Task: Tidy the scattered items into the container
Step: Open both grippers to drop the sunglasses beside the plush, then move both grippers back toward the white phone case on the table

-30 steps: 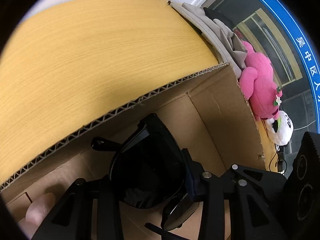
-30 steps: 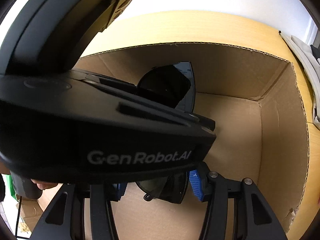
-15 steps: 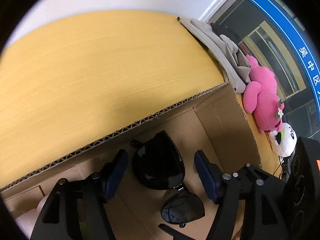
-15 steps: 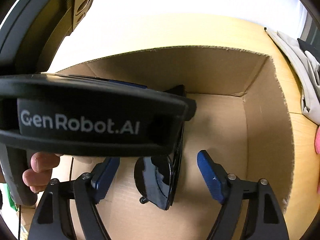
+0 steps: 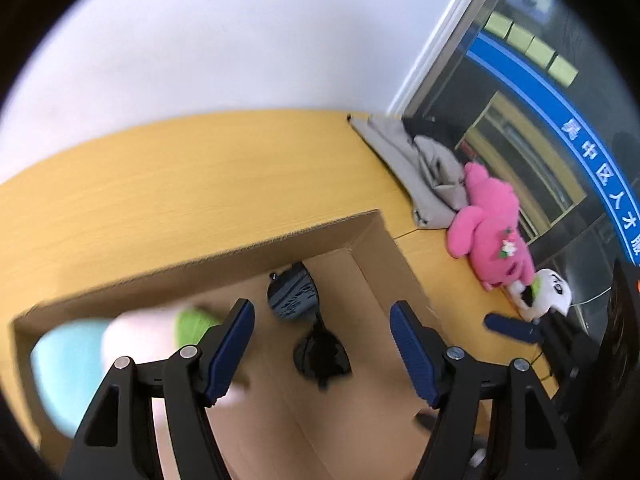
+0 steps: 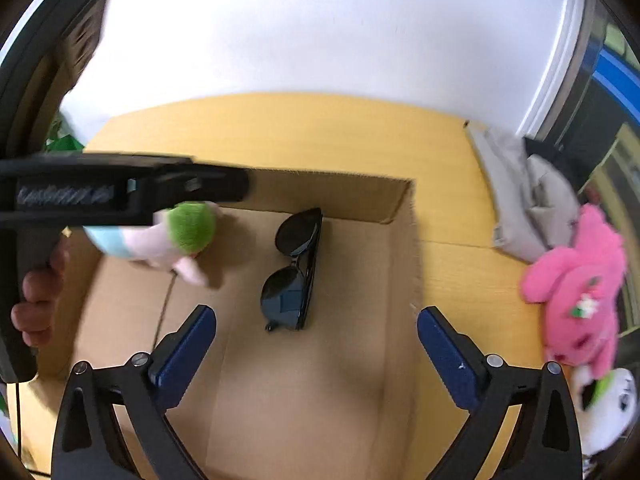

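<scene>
Lying in cardboard box (image 6: 404,264), sunglasses (image 6: 294,270) w/ both tools, left (image 5: 322,344) & right (image 6: 316,354), spread apart, empty.

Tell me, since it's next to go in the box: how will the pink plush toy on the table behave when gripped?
The pink plush toy looks soft and stuffed, so it will probably squash between the fingers and weigh little. Its limbs sprawl loosely, so they will likely dangle when it is lifted. The fuzzy fabric should resist slipping, and it lies slumped, unlikely to roll.
</scene>
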A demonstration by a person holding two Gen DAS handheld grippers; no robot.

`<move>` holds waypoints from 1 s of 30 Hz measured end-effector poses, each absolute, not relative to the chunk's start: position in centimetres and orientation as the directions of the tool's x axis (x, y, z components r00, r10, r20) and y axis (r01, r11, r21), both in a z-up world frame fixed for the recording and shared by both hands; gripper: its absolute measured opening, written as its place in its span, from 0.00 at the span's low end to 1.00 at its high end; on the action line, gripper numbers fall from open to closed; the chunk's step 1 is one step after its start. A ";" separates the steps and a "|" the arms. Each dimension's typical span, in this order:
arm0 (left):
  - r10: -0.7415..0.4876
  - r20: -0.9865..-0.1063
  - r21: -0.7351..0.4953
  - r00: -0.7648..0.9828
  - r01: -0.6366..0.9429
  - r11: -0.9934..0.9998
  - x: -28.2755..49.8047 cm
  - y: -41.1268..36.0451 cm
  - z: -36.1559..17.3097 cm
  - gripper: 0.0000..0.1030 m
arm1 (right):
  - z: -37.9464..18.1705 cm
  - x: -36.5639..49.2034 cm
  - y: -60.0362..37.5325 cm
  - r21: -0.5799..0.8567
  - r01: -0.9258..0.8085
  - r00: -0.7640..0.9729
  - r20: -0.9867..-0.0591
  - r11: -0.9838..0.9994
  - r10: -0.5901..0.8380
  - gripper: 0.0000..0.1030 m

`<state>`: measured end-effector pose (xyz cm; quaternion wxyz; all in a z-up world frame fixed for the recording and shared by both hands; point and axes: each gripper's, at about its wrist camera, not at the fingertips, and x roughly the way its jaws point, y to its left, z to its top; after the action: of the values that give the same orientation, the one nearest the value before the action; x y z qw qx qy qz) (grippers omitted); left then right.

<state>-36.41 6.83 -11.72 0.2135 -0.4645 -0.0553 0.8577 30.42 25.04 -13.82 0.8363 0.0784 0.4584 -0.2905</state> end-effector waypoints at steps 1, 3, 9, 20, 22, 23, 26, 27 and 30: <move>0.403 -0.769 -0.276 -0.496 -0.312 -0.909 -34.6 6.6 -10.5 0.68 | -12.3 27.9 26.0 -0.137 0.551 0.423 -0.804 0.823 -0.417 0.99; 0.386 -0.759 -0.258 -0.524 -0.302 -0.918 -31.1 6.1 -8.2 0.73 | -9.9 22.9 24.5 -0.141 0.545 0.441 -0.790 0.826 -0.426 0.99; 0.349 -0.722 -0.294 -0.598 -0.192 -0.936 -21.8 4.8 -2.6 0.78 | -5.0 23.5 22.5 -0.141 0.541 0.482 -0.756 0.829 -0.443 0.99; 0.301 -0.690 -0.332 -0.658 -0.082 -0.940 -10.7 4.9 1.4 0.78 | 0.8 16.0 29.1 -0.136 0.546 0.510 -0.728 0.827 -0.457 0.99; 0.296 -0.692 -0.326 -0.658 -0.081 -0.942 -9.6 5.1 1.4 0.78 | 1.0 15.3 29.4 -0.133 0.552 0.505 -0.731 0.823 -0.458 0.99; 0.288 -0.695 -0.318 -0.659 -0.078 -0.945 -9.2 5.2 1.4 0.78 | 1.1 15.0 29.5 -0.132 0.557 0.503 -0.732 0.820 -0.459 0.99; 0.288 -0.699 -0.325 -0.655 -0.068 -0.943 -8.2 5.2 1.0 0.78 | 1.2 14.4 29.8 -0.140 0.561 0.498 -0.730 0.816 -0.468 0.99; 0.292 -0.700 -0.331 -0.652 -0.066 -0.941 -8.0 5.2 0.9 0.78 | 1.2 14.3 29.7 -0.139 0.566 0.492 -0.733 0.812 -0.469 0.99; 0.297 -0.707 -0.331 -0.642 -0.070 -0.941 -7.4 5.2 0.3 0.78 | 1.0 13.9 29.8 -0.136 0.617 0.452 -0.745 0.775 -0.491 0.99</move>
<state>-7.44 5.17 0.29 0.1024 -0.4105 -0.1381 0.8955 13.93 29.82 1.03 0.8485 0.0773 0.4093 -0.3265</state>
